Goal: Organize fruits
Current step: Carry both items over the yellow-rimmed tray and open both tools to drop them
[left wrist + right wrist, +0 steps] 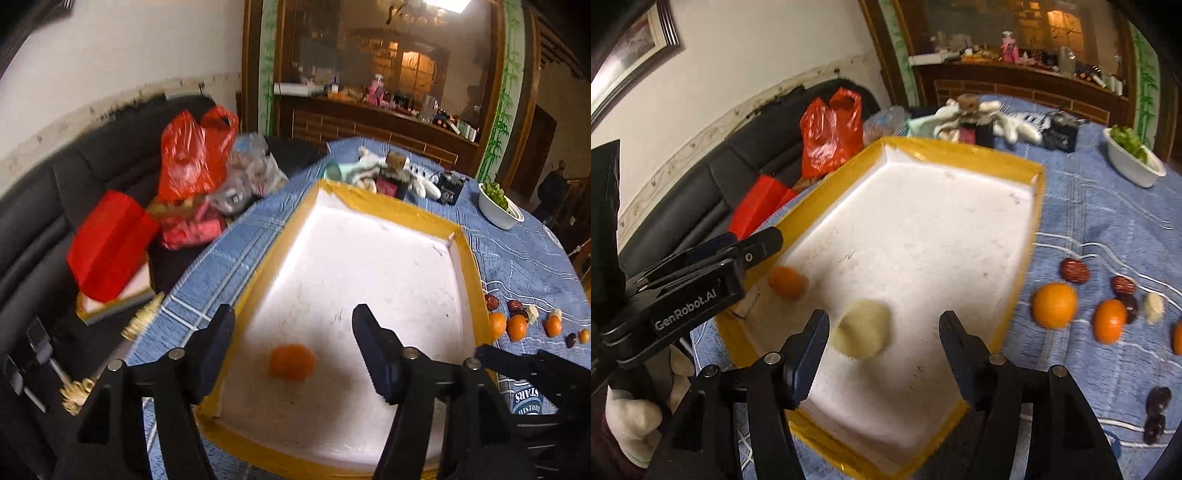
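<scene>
A blue patterned tablecloth (1089, 206) carries a white tray (1004, 314) with yellow taped edges. The left gripper (291, 343) and right gripper (882, 339) both hang over it, jaws apart, gripping nothing. In the tray lie a small orange (291, 362) and a pale fruit (862, 330). More oranges (1054, 304) and dates (1075, 270) sit on the cloth beside it.

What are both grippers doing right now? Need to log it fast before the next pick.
Left gripper: open, holding nothing; small orange lies loose in the tray.
Right gripper: open, holding nothing; pale fruit lies loose below.
</scene>
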`<state>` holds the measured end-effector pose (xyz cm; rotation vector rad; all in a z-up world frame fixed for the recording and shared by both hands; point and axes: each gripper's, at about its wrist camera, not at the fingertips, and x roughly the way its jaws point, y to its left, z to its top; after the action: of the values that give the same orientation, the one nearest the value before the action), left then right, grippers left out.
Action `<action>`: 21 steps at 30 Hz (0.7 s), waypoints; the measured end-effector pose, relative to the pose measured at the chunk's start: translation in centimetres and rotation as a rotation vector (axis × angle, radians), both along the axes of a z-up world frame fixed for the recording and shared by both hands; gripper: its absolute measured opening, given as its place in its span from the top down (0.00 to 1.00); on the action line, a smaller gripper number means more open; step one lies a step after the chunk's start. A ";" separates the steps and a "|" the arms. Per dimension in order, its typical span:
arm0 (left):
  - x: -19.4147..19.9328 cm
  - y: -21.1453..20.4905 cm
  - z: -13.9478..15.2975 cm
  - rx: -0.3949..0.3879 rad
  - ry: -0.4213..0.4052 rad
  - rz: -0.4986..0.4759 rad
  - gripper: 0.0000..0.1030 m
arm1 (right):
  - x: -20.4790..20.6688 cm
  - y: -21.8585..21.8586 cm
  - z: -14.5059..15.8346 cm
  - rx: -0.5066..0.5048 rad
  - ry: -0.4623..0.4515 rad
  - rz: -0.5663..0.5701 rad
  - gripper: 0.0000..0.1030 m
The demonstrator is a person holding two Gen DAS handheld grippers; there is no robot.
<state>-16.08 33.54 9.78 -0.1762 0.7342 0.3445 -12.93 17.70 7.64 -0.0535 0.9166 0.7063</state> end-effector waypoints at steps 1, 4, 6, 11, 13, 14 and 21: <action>-0.1 -0.5 0.4 0.010 -0.007 -0.012 0.36 | -0.3 -0.5 0.4 0.003 -0.013 -0.013 0.34; -0.4 -1.8 1.3 0.028 -0.030 -0.041 0.35 | -1.6 -3.5 1.2 0.022 -0.042 -0.076 0.35; -0.6 -3.1 1.9 0.035 -0.048 -0.074 0.35 | -2.1 -5.6 1.5 0.031 -0.051 -0.118 0.35; -1.6 -6.4 3.7 0.006 -0.089 -0.177 0.30 | -3.2 -13.9 1.7 0.067 -0.066 -0.279 0.35; -2.0 -7.9 4.3 -0.009 -0.107 -0.225 0.25 | -3.5 -17.9 1.6 0.076 -0.062 -0.369 0.35; -2.1 -8.7 4.5 -0.011 -0.110 -0.243 0.25 | -3.5 -20.0 1.4 0.076 -0.059 -0.423 0.35; -1.5 -13.7 3.8 -0.037 -0.064 -0.375 0.25 | -3.9 -28.1 -0.3 0.097 -0.002 -0.605 0.36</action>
<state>-17.56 19.83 13.56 -0.0811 0.6939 -0.0315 -16.84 -10.37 7.38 0.2989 0.8355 0.1853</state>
